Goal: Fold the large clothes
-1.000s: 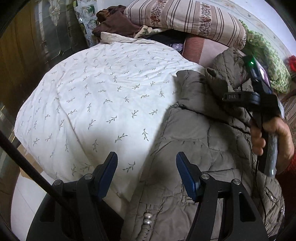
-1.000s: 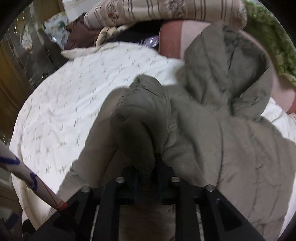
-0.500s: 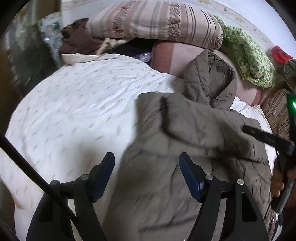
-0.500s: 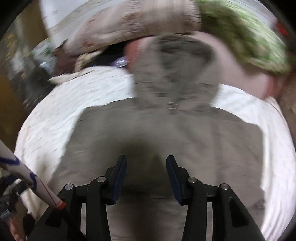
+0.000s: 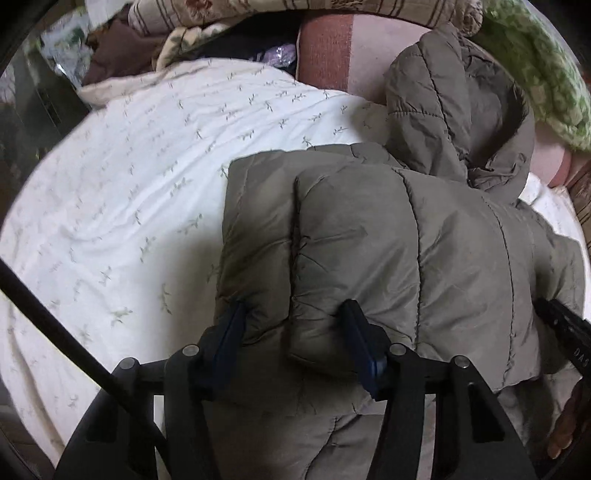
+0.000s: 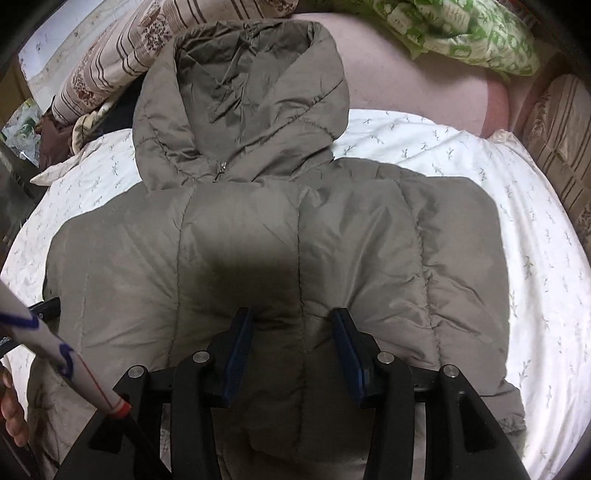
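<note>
Lying spread on the bed (image 6: 461, 155), the padded jacket (image 6: 258, 229) has its hood toward the pillows. Left tongs (image 5: 293, 314) are closing around a puffy fold; right tongs (image 6: 291, 317) are opening, released, straddling the fabric.

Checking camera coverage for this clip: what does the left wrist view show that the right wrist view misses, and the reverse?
Left wrist only: a dark bundle of clothes at the bed's far left, and a folded-over jacket panel between the closing left tongs. Right wrist only: the hood spread flat with its zipper pull, and the brown patterned cushion. Both: the olive quilted jacket on the sprigged white sheet, striped pillow, green blanket.
</note>
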Available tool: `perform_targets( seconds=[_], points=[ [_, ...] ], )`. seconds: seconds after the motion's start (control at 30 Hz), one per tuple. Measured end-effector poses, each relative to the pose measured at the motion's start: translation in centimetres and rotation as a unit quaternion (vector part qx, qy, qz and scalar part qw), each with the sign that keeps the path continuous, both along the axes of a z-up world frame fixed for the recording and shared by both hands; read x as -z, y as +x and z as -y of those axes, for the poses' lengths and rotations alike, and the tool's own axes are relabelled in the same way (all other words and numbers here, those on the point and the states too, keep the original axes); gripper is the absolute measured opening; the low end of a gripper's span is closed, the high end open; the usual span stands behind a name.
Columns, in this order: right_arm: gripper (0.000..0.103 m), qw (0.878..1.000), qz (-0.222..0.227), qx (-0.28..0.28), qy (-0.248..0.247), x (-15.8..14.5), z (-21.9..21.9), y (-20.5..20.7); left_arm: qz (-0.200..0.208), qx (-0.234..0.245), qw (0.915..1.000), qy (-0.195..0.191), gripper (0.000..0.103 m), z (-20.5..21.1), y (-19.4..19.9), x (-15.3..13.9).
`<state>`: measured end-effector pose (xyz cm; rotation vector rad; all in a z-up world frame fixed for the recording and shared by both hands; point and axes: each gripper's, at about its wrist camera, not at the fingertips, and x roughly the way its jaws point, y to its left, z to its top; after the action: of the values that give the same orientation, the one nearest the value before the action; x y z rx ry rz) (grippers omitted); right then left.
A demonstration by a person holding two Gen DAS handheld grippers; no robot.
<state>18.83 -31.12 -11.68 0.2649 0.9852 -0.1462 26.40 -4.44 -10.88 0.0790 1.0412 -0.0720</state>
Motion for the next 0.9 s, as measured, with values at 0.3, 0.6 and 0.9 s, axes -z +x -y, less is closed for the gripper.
perform_targets(
  seconds=[0.3, 0.6, 0.9],
  points=[
    [0.055, 0.999, 0.036, 0.015, 0.008, -4.2, 0.3, -4.6, 0.019, 0.010, 0.9985, -0.051, 0.060, -3.3, -7.2, -4.3],
    [0.061, 0.995, -0.005, 0.085, 0.042, -2.4, 4.8, -17.5, 0.028, -0.027, 0.9989, -0.026, 0.062, -8.7, -13.8, -2.1],
    [0.061, 0.993, -0.042, 0.113, 0.021, 1.7, 4.9, -20.9, -0.034, -0.080, 0.9958, -0.030, 0.066, -10.9, -13.7, 3.3]
  ],
)
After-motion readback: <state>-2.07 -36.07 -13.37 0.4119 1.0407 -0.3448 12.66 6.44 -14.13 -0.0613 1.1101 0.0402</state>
